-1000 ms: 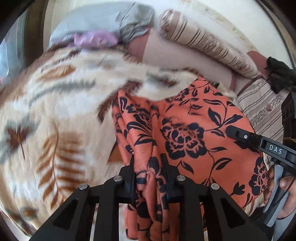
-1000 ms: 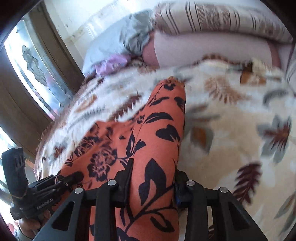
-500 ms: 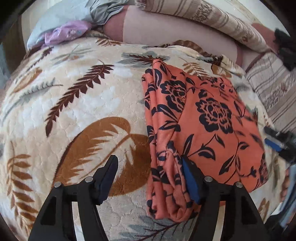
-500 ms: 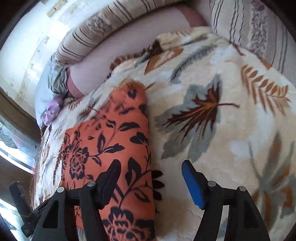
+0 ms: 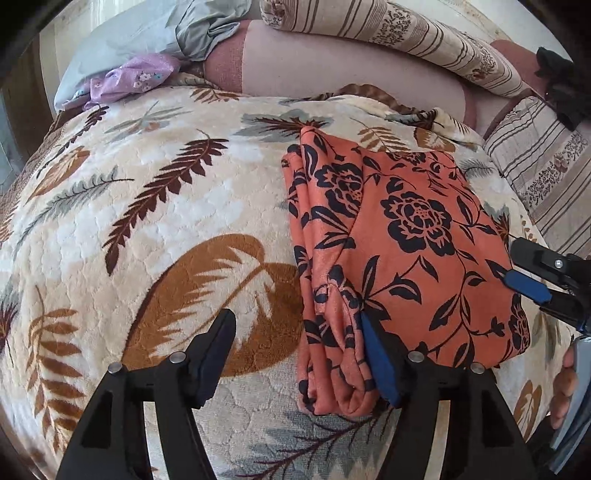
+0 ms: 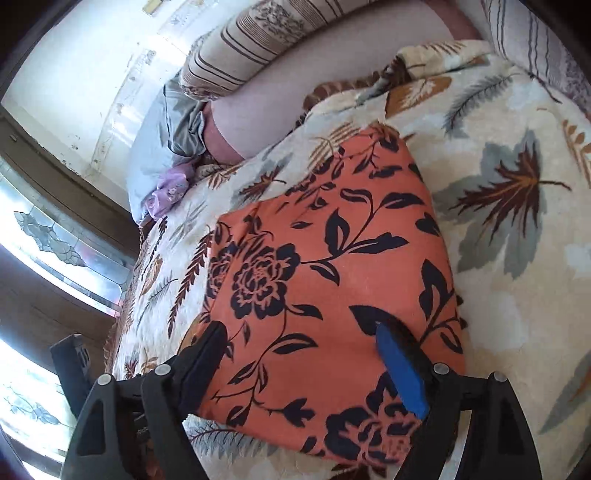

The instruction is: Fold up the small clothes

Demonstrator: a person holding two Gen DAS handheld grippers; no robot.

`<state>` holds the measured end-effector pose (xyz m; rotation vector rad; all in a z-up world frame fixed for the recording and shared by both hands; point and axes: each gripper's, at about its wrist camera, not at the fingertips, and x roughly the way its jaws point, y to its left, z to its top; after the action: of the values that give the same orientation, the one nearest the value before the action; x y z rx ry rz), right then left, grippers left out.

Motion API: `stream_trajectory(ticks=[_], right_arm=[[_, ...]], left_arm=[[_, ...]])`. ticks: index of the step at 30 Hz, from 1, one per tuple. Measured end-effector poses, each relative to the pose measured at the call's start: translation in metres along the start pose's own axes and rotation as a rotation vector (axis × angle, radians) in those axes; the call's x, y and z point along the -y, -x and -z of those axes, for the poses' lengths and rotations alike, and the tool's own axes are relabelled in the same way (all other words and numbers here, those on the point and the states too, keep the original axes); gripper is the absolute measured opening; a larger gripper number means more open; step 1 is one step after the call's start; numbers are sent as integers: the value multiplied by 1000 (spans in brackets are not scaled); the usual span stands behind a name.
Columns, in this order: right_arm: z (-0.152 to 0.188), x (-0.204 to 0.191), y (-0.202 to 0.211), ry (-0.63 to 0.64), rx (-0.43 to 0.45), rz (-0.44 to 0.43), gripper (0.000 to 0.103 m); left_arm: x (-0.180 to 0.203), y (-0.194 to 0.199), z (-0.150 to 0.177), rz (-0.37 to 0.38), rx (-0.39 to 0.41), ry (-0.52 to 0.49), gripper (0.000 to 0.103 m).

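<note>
Folded orange cloth [image 5: 406, 236] is lying flat on leaf-print blanket [image 5: 155, 206]. Left gripper [image 5: 299, 354] is standing open, holding nothing; right gripper [image 6: 299, 354] is opening above the cloth.

A bed [image 5: 258, 66] covered by a cream leaf-print blanket [image 5: 147, 221] carries a folded orange floral garment [image 5: 406, 240] near its middle. Striped pillows [image 5: 406, 33] and a lilac cloth [image 5: 129, 77] lie along the far edge.
</note>
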<state>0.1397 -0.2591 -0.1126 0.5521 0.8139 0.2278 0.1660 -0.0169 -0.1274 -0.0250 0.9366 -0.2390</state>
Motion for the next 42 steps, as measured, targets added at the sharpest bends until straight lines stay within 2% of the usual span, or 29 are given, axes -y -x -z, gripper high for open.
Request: stream_trajectory(ticks=[4,7,11,14,16,17,18,19,20,25,30,33,35,39,42], right_arm=[[3,0,8,9,-3,12,85],[13,12,-12,-11,-60,18,85],[19,7,-6,-17,-42,23,86],[22,-4,10,39,-1,-2,86],[24,2,2,44,-28,26,86],[25,11,-8,27,-75,52,86],[27,21,-14,-10,-106,48,85],[27,22,-7,-34,-78,29,85],[28,19,4,-36,-51,20,86],[45,7,44,65,39,63,86],[79,30,69,42,132,70,86],[84,39,80,36,172,100,86],[85,44,87,22,204,84,86],[86,40,93,56,228,88,86],[89,33,92,100,225,107,87]], left_arm=[[3,1,-2,-6,-9,9,69],[7,4,0,-6,-11,3,69],[9,11,3,-23,-6,-13,69],[9,15,3,-31,-2,2,69],[9,13,3,-29,-12,10,69],[9,7,5,-13,-30,9,69],[8,-5,7,8,-89,14,70],[5,-14,10,12,-141,30,70],[0,-15,13,25,-149,58,72],[3,8,20,-6,-107,52,71],[9,31,28,-35,-77,50,71],[12,47,30,-65,-38,69,71],[17,55,29,-98,-16,74,71],[30,68,29,-137,31,94,71],[37,78,33,-160,73,106,75]])
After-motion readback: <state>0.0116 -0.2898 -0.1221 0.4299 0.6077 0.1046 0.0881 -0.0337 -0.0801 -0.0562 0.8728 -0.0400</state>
